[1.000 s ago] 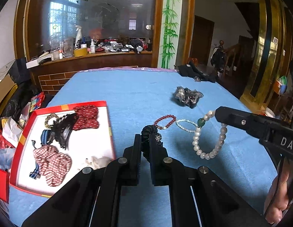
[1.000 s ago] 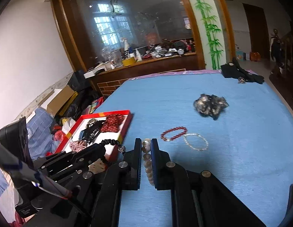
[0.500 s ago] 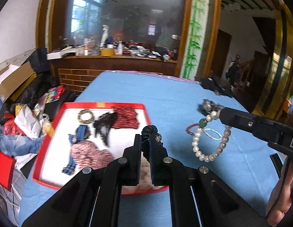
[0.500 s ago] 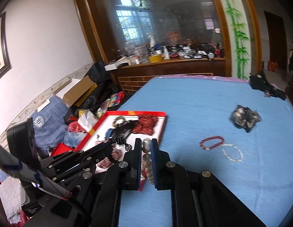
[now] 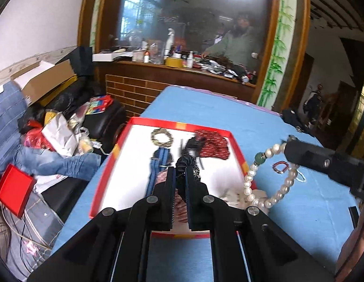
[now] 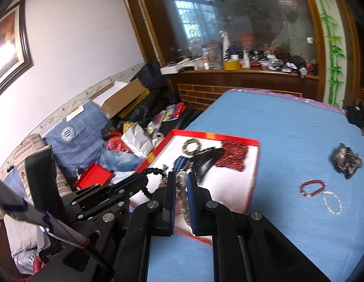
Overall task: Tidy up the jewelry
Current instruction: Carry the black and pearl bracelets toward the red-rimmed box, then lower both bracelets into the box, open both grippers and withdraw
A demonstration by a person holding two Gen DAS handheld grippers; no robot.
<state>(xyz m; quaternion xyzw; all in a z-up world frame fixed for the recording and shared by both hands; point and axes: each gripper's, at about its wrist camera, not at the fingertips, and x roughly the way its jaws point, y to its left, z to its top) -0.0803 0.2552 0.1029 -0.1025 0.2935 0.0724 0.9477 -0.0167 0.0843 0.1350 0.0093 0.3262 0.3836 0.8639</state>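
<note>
My left gripper [image 5: 179,176] is clamped on a black beaded bracelet [image 5: 185,164], my right gripper [image 6: 181,183] on a white pearl bracelet [image 5: 267,183]. Both hang over the red-rimmed white tray [image 5: 238,150] at frame centre. I'd lower them over bare white floor before letting go, clear of the hair ties.

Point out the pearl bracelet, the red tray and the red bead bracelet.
pearl bracelet [image 5: 271,198]: left wrist view, on its hanging lower loop.
red tray [image 6: 212,135]: right wrist view, on its far rim.
red bead bracelet [image 6: 312,188]: right wrist view, on the ring of beads.
</note>
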